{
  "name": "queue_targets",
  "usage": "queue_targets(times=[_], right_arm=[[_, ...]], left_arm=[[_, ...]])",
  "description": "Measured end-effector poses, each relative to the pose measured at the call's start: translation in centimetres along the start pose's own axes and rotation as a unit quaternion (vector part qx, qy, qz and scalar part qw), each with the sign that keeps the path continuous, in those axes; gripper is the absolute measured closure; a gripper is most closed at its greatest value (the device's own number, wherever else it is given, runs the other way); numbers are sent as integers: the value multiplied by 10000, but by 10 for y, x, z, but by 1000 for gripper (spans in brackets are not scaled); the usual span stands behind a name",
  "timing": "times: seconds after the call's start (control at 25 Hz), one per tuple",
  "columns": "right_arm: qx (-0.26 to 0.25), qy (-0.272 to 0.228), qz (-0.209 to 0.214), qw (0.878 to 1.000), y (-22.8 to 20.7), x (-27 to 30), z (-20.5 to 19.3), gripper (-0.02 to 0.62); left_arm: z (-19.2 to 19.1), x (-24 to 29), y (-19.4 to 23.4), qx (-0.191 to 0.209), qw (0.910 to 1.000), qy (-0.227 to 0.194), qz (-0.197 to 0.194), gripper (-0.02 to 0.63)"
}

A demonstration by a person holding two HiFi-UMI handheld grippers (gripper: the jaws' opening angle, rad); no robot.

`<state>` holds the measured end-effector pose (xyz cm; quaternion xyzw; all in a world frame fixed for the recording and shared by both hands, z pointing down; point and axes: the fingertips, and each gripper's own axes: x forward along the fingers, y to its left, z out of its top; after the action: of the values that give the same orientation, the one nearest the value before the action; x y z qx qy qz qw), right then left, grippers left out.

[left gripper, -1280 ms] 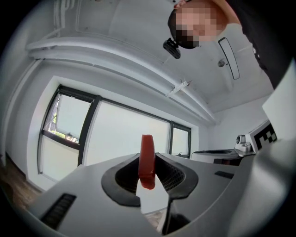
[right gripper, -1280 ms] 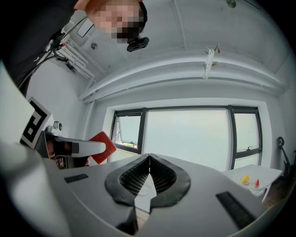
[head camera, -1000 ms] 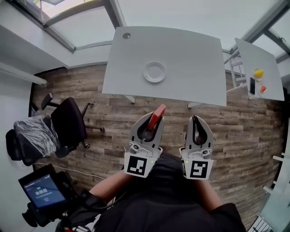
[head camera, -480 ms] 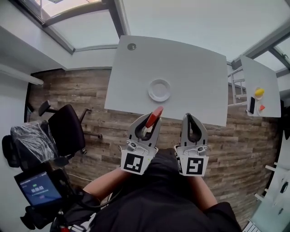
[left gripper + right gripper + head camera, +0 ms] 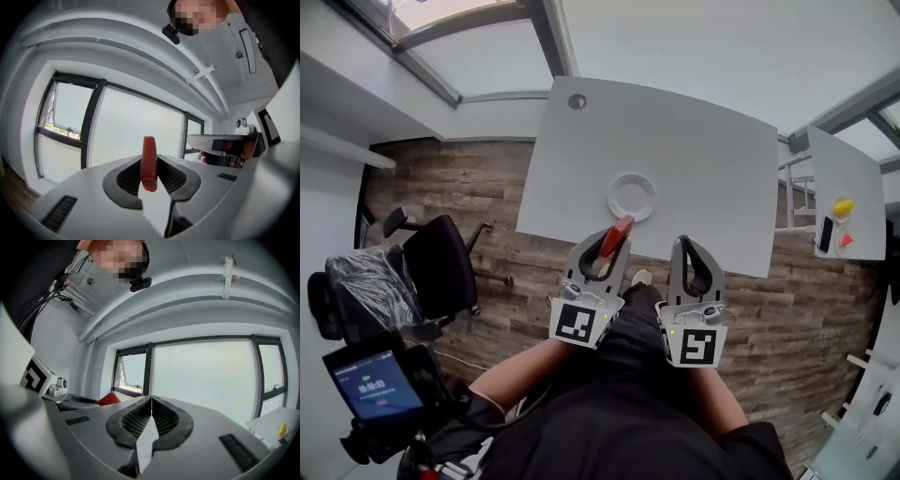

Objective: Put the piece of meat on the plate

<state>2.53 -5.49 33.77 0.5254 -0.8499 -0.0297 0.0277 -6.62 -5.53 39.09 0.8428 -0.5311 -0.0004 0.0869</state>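
A person stands at the near edge of a pale grey rectangular table [image 5: 694, 150], a grey two-jaw gripper in each hand, both held level and side by side, pointing over the tabletop. The left gripper [image 5: 610, 246] has its jaws partly closed on a thin, flat red piece of meat [image 5: 621, 231], which stands on edge between the ribbed black pads, its upper end rising clear of the jaw tips. In the left gripper view the slice sits squarely between the two pads, pinched from both sides. The right gripper [image 5: 686, 246] carries nothing; its own view shows the two jaws pressed together along a fine seam with no gap.

A small round white plate [image 5: 632, 197] lies empty on the table, nearer the front edge than the back. From the head view the meat is held in the air just short of the plate's near rim, not touching it. A black office chair [image 5: 441, 267] stands on the wood-plank floor [image 5: 825, 309] to the left of the table.
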Motion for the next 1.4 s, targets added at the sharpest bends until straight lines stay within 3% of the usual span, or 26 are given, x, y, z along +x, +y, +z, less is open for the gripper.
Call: queue_targets(times=[0.2,0.36,0.48,0.6,0.76,1.0,1.28,1.4], right_arm=[[-204,-144,160,9996,-16,21,6,591],[-119,-223,-40,9997,-46,45,-1,591],[-25,-154,24,9999,-48,48,-4,591],[6,-162,55,9999,-43,44,2,591],[-290,-279,1,9992,-44,40,11,591],[-606,-188,43,9980,-49,48,5,591],[-509,-17,40,9987,-51,59,-7,591],[-530,-10,-24,9986,-55,65,-6,591]], left_arm=[[-19,32,11,-28,9996,264,38,511],[-44,69,29,-114,9983,575,42,511],[-57,77,31,76,9972,739,-20,511],[-75,77,32,572,9947,855,-67,511],[-108,85,39,419,9926,1143,-38,511],[-186,101,60,208,9793,2012,49,511],[-219,120,62,286,9719,2331,-149,511],[-236,130,58,573,9662,2480,-411,511]])
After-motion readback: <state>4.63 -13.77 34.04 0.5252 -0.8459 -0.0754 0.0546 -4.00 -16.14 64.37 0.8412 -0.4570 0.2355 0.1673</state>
